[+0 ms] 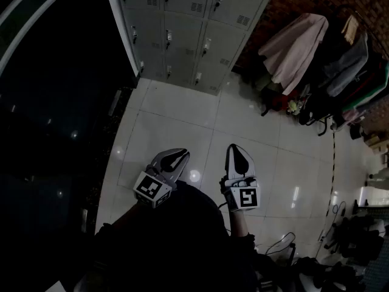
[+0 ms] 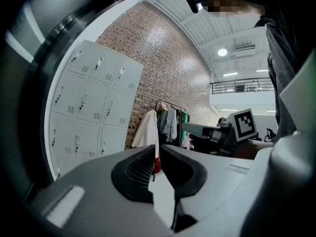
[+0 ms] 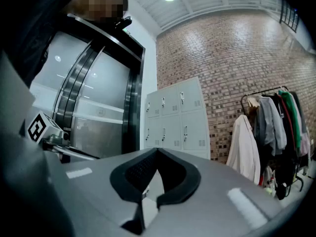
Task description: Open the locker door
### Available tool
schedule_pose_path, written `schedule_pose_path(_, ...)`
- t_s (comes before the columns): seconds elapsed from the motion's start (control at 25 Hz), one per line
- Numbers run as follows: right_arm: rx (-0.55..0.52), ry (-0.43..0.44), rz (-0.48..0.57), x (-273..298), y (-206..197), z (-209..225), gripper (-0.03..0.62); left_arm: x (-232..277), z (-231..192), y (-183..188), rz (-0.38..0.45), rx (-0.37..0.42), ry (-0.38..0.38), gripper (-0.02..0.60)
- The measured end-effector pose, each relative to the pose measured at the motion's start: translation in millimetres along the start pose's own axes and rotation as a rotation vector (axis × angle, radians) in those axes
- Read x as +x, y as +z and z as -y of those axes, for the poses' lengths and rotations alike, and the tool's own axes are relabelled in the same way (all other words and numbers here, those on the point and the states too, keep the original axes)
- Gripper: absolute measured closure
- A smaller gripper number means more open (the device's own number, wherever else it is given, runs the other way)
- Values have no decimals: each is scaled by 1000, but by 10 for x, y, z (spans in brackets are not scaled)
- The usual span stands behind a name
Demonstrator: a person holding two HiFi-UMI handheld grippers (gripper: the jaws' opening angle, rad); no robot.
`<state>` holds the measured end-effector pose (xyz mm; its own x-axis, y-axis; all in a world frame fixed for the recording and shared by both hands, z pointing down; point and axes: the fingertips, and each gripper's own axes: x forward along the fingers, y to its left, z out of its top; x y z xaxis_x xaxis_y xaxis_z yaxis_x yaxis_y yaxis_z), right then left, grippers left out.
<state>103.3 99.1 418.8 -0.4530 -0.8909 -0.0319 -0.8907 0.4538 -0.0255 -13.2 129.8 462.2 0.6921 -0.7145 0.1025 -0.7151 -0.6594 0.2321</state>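
Note:
A bank of grey lockers [image 1: 182, 29] stands against the brick wall across the tiled floor, every door closed, each with a small handle. The lockers [image 2: 94, 102] are at the left in the left gripper view. In the right gripper view the lockers [image 3: 175, 117] are straight ahead. My left gripper [image 1: 173, 160] and right gripper [image 1: 238, 156] hover side by side over the floor, well short of the lockers. Both are shut with nothing between the jaws. The left gripper's [image 2: 157, 148] tips meet, and so do the right gripper's [image 3: 157, 150].
A clothes rack [image 1: 316, 53] hung with coats stands right of the lockers. A dark glass and metal doorway [image 3: 98, 107] borders the lockers on the left. Cables [image 1: 279, 245] and dark gear lie on the floor at lower right, beside a striped tape line [image 1: 333, 163].

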Motion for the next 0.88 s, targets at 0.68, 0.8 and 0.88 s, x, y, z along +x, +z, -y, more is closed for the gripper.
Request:
schedule_pose_path(0.68,-70,55,-51,3549,68,957,548,271,-2085,266,-2,-74,88,482)
schedule_pose_path(0.8,-114,64,-35,4277,172,1269,541,504,-2383,254,-10,-90,117,483)
schedule_pose_path(0.88,-147,70,-27,4786,237,1487,532,690,-2617,294,-12,-97,146,483)
